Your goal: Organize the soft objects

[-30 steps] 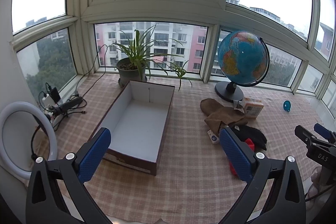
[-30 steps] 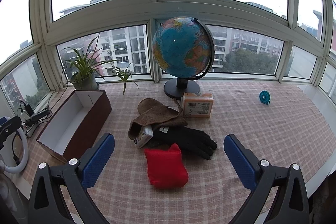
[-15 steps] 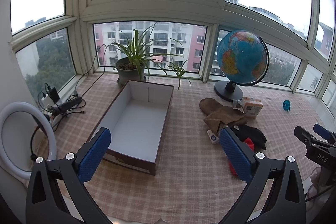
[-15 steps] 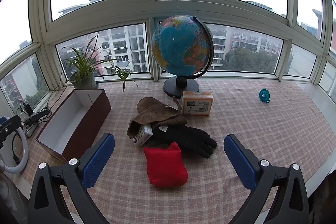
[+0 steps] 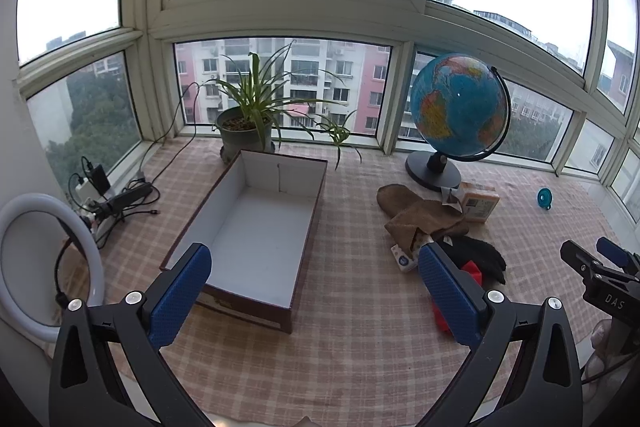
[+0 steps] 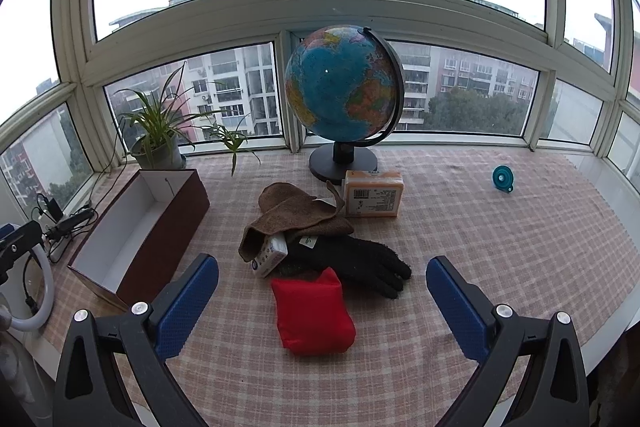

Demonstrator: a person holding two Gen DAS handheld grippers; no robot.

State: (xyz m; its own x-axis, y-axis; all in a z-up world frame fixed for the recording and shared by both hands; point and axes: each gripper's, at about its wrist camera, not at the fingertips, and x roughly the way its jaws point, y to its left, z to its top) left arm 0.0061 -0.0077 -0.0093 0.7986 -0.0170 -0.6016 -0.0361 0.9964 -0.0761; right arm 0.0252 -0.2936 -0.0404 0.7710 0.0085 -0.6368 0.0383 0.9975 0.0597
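Note:
A red cushion-like bag [image 6: 314,315] lies on the checked cloth just ahead of my right gripper [image 6: 322,303], which is open and empty. Behind it lie a black glove [image 6: 360,261] and a brown cloth mitt [image 6: 294,215] over a small white box [image 6: 270,257]. An open brown box with a white inside [image 5: 260,231] stands ahead of my left gripper [image 5: 310,295], which is open and empty. In the left wrist view the brown mitt [image 5: 420,217], black glove [image 5: 480,259] and a bit of the red bag [image 5: 474,273] lie to the right, partly behind my right finger.
A globe [image 6: 344,87] stands at the back, an orange packet [image 6: 372,199] before it. A potted plant [image 5: 248,131] stands behind the box. A teal funnel [image 6: 502,179] lies far right. A ring light [image 5: 44,259] and cables [image 5: 116,199] are at the left.
The right gripper has drifted slightly forward and right, so the pile sits a little nearer and lower left. The left view is almost unchanged. Both grippers stay open.

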